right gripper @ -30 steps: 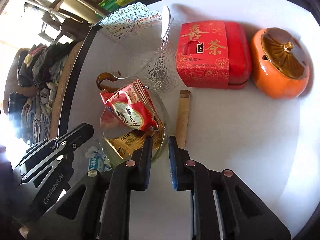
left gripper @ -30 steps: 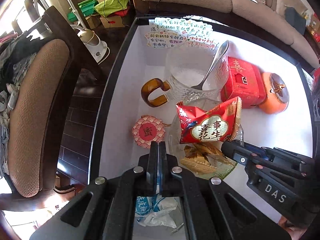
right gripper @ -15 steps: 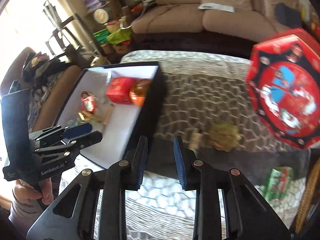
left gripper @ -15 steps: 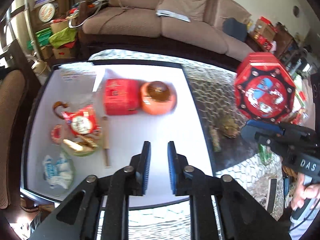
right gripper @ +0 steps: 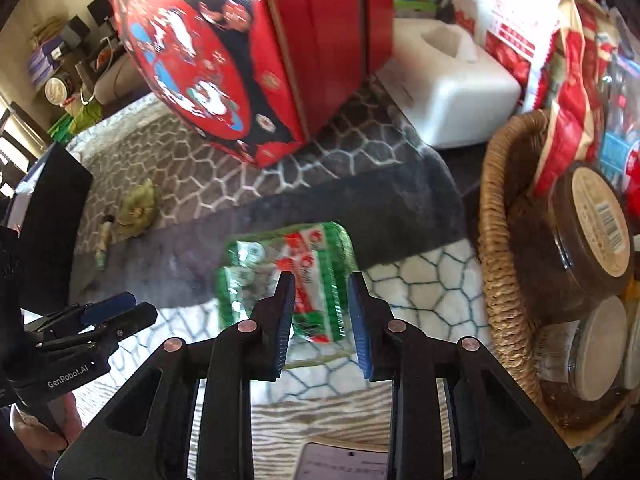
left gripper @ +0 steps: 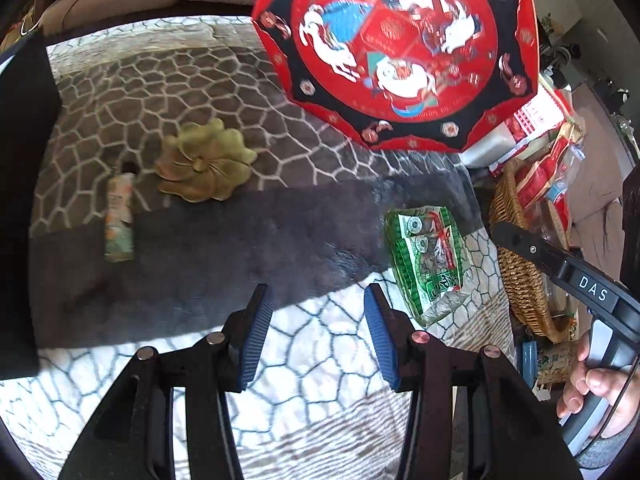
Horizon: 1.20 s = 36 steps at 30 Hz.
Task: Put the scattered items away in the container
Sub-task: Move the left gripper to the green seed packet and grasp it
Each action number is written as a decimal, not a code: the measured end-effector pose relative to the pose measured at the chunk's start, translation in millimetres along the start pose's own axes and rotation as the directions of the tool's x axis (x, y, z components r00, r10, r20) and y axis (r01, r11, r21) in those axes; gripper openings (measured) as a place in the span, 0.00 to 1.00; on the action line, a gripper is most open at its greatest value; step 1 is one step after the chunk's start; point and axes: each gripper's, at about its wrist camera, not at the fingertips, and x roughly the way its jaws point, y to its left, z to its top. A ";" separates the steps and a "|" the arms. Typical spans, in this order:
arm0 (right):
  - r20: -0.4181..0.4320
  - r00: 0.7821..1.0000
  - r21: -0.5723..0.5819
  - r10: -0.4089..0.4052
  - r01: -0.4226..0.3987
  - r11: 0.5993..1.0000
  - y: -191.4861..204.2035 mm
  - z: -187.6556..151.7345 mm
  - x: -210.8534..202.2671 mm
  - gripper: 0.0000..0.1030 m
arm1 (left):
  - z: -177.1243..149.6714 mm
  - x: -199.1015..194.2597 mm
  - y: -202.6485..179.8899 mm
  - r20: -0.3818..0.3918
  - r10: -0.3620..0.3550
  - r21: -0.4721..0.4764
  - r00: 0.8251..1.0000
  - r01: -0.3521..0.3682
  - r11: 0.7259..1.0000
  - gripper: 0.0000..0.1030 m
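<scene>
The right gripper hovers with jaws apart just over a green snack packet (blurred) lying on the patterned cloth. A wicker basket of jars stands to the right; a red tin stands farther back, the left gripper at near left.

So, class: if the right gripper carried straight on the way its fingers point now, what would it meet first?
Most likely the green and red plastic snack packet lying on the grey patterned blanket. The open right gripper frames it, though depth is hard to judge.
</scene>
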 end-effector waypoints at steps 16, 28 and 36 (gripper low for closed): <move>-0.007 0.999 -0.040 0.041 -0.041 0.998 -35.9 -33.2 39.6 0.29 | -7.9 43.6 -41.8 0.013 0.141 0.034 0.990 -0.141 0.989 0.46; -0.019 0.988 0.021 0.154 -0.153 0.988 -33.8 -29.2 52.4 0.17 | -9.8 50.2 -52.1 0.062 0.200 0.074 0.978 -0.205 0.976 0.34; -0.048 0.975 0.028 0.216 -0.215 0.976 -29.6 -36.0 50.9 0.14 | -4.8 54.4 -59.5 0.026 0.114 0.071 0.993 -0.116 0.991 0.00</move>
